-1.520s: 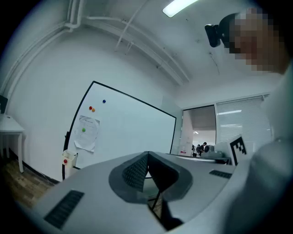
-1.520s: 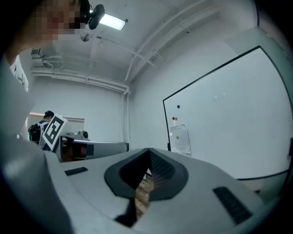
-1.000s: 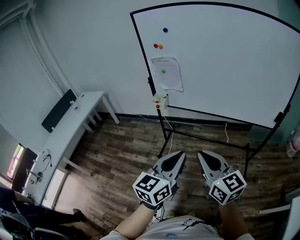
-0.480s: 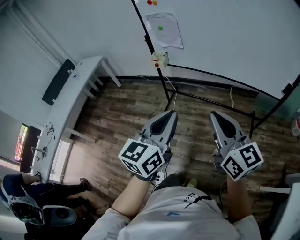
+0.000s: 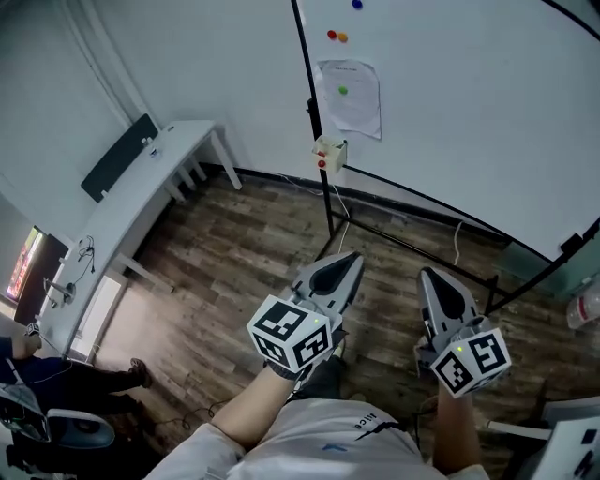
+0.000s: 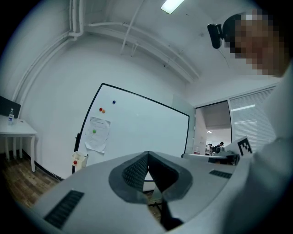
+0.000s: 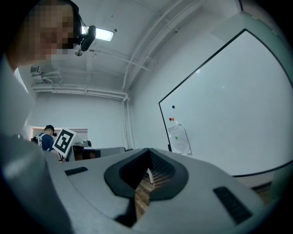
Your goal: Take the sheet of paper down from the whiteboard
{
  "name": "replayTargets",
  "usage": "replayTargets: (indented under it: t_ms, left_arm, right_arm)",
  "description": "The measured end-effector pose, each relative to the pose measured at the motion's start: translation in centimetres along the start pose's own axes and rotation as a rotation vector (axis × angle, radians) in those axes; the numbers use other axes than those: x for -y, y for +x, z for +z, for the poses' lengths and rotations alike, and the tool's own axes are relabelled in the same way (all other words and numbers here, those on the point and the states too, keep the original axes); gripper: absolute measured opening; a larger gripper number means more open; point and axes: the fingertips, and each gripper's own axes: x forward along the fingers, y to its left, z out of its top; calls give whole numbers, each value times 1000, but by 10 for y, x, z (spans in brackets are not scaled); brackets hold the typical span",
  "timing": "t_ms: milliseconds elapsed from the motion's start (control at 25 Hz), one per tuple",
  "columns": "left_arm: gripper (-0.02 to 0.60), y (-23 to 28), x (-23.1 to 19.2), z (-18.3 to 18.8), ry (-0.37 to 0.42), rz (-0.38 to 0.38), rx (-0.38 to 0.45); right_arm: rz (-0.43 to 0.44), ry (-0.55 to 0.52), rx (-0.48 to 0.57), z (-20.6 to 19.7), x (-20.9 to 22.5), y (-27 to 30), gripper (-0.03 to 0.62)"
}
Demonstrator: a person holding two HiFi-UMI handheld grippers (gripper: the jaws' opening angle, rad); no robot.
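Located sheet of paper (image 5: 349, 97) on whiteboard (image 5: 469, 122), hard by left edge, pinned by one green magnet (image 5: 342, 91) near its top. Noted red and orange magnets (image 5: 337, 37) just above sheet, blue magnet (image 5: 356, 4) higher up, and small box (image 5: 328, 153) hung on frame just below sheet, toward lower-left corner.

Step in hand, by judgement: approach to board, with no contact yet. To do it well:
- Close the gap first, keeping both tools level and aimed at sheet's free lower edge.
- Spread jaws before arrival, not at the paper.
- Probably best to split the work. Pinch a lower corner with one tool and draw green magnet off with the other, to spare paper from tearing under magnet.
- Steer clear of small box and frame on the way in.

Found left hand-held gripper (image 5: 349, 261) pressed together, nothing between jaws. Found right hand-held gripper (image 5: 433, 275) likewise pressed together and empty. Placed both low over wood floor (image 5: 234, 253), well apart from sheet. Sheet up ahead of both tips: left of jaw line in left gripper view, slightly right of it in right gripper view.
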Motion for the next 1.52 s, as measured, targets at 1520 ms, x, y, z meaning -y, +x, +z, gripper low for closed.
replayTargets:
  t_ms: [1520]
  left_arm:
    - [12,320,-358,69,85,53,37]
  right_arm:
    - [-87,-155,-69,8,221,428,12]
